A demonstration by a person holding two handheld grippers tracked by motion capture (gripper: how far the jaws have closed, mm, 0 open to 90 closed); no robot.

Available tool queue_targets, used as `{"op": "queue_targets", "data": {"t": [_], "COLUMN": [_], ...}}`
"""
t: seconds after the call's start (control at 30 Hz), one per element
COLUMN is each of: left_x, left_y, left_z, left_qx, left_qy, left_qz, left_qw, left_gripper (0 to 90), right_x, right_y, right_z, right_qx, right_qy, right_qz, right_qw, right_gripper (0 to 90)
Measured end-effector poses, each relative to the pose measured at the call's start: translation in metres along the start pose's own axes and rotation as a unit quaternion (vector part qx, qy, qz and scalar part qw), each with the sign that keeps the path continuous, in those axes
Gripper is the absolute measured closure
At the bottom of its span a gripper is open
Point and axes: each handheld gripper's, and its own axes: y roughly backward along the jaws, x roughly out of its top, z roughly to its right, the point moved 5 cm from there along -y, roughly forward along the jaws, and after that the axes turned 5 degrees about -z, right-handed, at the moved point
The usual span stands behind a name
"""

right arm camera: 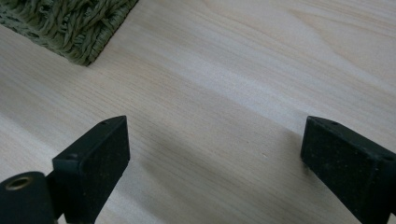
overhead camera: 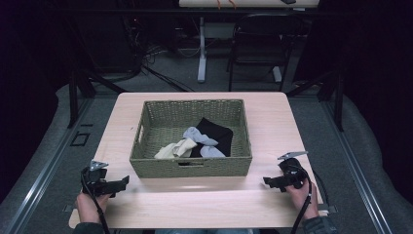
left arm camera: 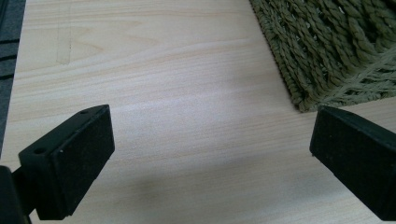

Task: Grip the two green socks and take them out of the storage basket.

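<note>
- A woven basket (overhead camera: 191,165) sat in the middle of the wooden table (overhead camera: 195,204), and it serves as the landmark for everything below.
- Inside the basket, toward its near wall, lay a small heap of socks: a cream sock (overhead camera: 175,148) on the left side of the heap, a grey-blue sock (overhead camera: 202,139) in the middle, and a black sock (overhead camera: 216,131) behind and to the right of that one.
- All of these socks lay within the basket walls; none hung over the rim, and none lay on the table outside it.
- The left gripper (overhead camera: 122,183) rested low over the table just off the basket's near-left corner, jaws spread wide with nothing between them; the left gripper view showed bare tabletop between them and the basket corner to one side.
- The right gripper (overhead camera: 267,181) sat just off the basket's near-right corner, jaws likewise spread and empty over bare wood.
- Judging from this, the work had not begun: no sock was gripped or lifted, and both grippers were outside the basket.
- What seemed left was everything: reaching over the near wall, pinching a sock, and handling the heap.
</note>
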Motion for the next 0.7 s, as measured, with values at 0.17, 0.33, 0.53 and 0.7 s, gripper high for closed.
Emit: {"op": "queue_targets", "data": {"t": [0.17, 0.33, 0.53, 0.7], "left_x": [-0.0003, -0.0002, 0.0008, 0.0047], "left_y": [0.0005, 0.0007, 0.0025, 0.009], "left_z": [0.0, -0.0005, -0.0004, -0.0011], "left_qx": [0.001, 0.002, 0.006, 0.015], "left_qy": [-0.002, -0.003, -0.003, -0.008], "left_qz": [0.001, 0.001, 0.003, 0.008], "left_qw": [1.0, 1.0, 1.0, 0.9998], "left_gripper": [0.0, 0.0, 0.0, 0.0], "right_x": [0.0002, 0.0007, 0.0007, 0.0022], "right_y": [0.0007, 0.0004, 0.0017, 0.0019], "right_z": [-0.0002, 0.0, -0.0002, -0.0008], "right_qx": [0.0, 0.002, 0.001, 0.002], "right_qy": [-0.001, 0.005, 0.006, 0.007], "right_qz": [0.001, -0.001, 0.0, 0.005], "right_qw": [1.0, 1.0, 1.0, 1.0], "right_gripper": [7.5, 7.5, 7.5, 7.5]}}
